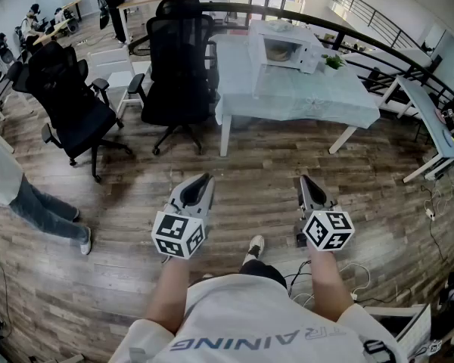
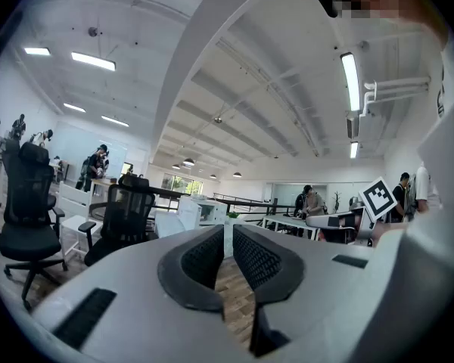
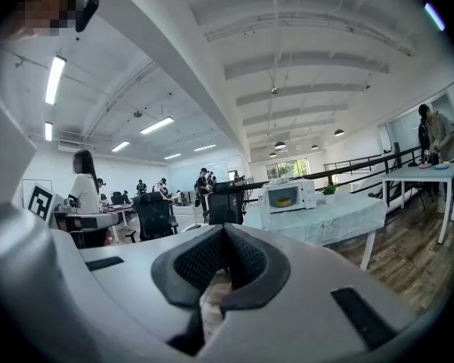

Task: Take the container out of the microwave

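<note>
Because the microwave [image 1: 284, 48] and its container [image 3: 284, 201] stand far off, the barely parted left gripper [image 1: 204, 180] and the shut right gripper [image 1: 304, 181] hold nothing.

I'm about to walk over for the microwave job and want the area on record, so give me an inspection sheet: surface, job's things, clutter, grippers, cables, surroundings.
Surface: cloth-covered table standing on a wood-plank floor.
Job's things: white microwave on the table, with a yellowish container inside; door position cannot be told.
Clutter: small potted plant beside the microwave.
Grippers: left gripper has its jaws slightly apart and is empty; right gripper is shut and empty; both are over the floor, well short of the table.
Cables: loose cables on the floor at right, more by the person's feet.
Surroundings: two black office chairs left of the table, a bystander at far left, a second desk at right.
</note>
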Tool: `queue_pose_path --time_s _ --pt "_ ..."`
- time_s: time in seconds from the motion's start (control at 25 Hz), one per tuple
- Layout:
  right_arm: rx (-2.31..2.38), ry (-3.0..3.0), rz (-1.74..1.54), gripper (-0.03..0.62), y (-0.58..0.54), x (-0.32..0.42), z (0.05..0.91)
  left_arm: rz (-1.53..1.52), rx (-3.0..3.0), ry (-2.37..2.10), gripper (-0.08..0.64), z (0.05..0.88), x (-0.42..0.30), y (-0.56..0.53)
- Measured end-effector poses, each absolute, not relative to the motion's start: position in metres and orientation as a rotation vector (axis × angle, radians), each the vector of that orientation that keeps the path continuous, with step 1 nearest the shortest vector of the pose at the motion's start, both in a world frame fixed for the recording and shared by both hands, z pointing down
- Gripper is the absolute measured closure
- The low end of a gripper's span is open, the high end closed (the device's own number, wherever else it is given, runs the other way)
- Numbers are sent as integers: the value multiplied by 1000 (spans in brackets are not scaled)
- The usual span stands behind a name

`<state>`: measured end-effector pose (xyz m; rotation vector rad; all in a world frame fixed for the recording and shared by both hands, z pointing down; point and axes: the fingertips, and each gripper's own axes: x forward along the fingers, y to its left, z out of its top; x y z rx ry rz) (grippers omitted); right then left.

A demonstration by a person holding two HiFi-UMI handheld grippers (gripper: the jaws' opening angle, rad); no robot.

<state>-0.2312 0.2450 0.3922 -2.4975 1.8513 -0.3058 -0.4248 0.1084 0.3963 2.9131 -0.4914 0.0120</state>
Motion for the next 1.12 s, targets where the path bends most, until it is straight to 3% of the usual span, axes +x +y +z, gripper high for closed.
queue_pose_path --time_s 0.6,1.12 --pt "-2472 1813 -342 574 235 -219 399 39 2891 -477 500 407 -414 97" --pt "-2418 1753 -432 574 205 -165 411 67 2875 -498 500 410 -373 64"
